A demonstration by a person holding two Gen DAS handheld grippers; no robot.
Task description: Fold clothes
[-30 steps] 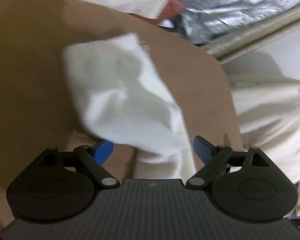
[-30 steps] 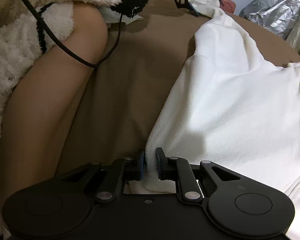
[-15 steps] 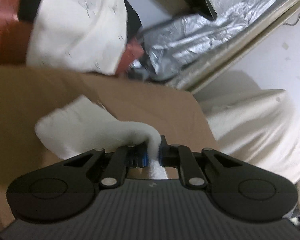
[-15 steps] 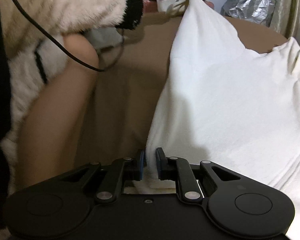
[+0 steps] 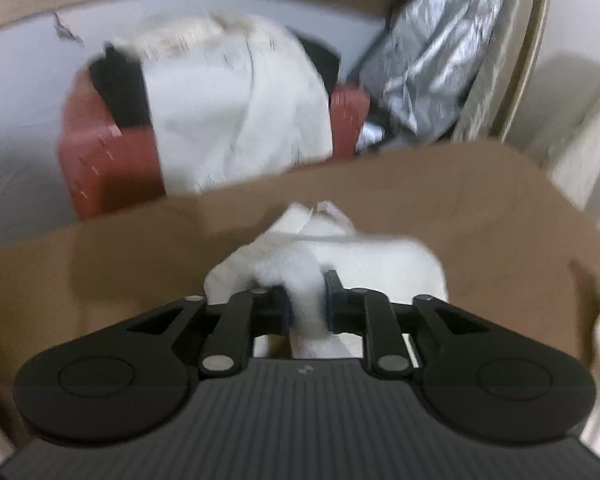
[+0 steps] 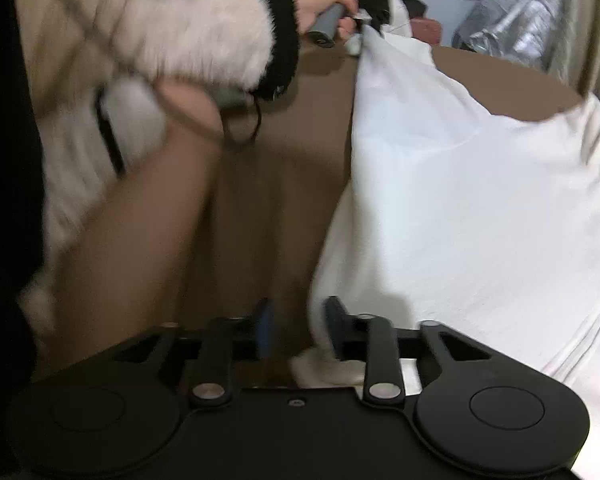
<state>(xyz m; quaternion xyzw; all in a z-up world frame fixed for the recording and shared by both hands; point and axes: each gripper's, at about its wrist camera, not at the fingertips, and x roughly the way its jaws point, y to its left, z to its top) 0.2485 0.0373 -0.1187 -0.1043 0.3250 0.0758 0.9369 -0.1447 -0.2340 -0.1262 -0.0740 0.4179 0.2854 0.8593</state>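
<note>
Left gripper: jaws opening, but a bunched fold of the white garment sits between the pads and both pads touch it, so I read it as clamped on the cloth. From my feed, the rest of that corner spills just ahead of the fingertips onto the brown surface. Ahead and left of the gripper there's a red item with white fabric draped over it; ahead and right, crinkled silver sheeting. Feed is blurred.

Right gripper: jaws opening, a clear gap between them. The garment's edge hangs against the right pad only, the left pad is clear of it, so no clamp. The cloth rises from the fingertips up and ahead as 1 taut sheet to the person's hand on the other gripper's handle. Left of the gripper: fluffy cream sleeve with a black cuff, and a bare leg.
</note>
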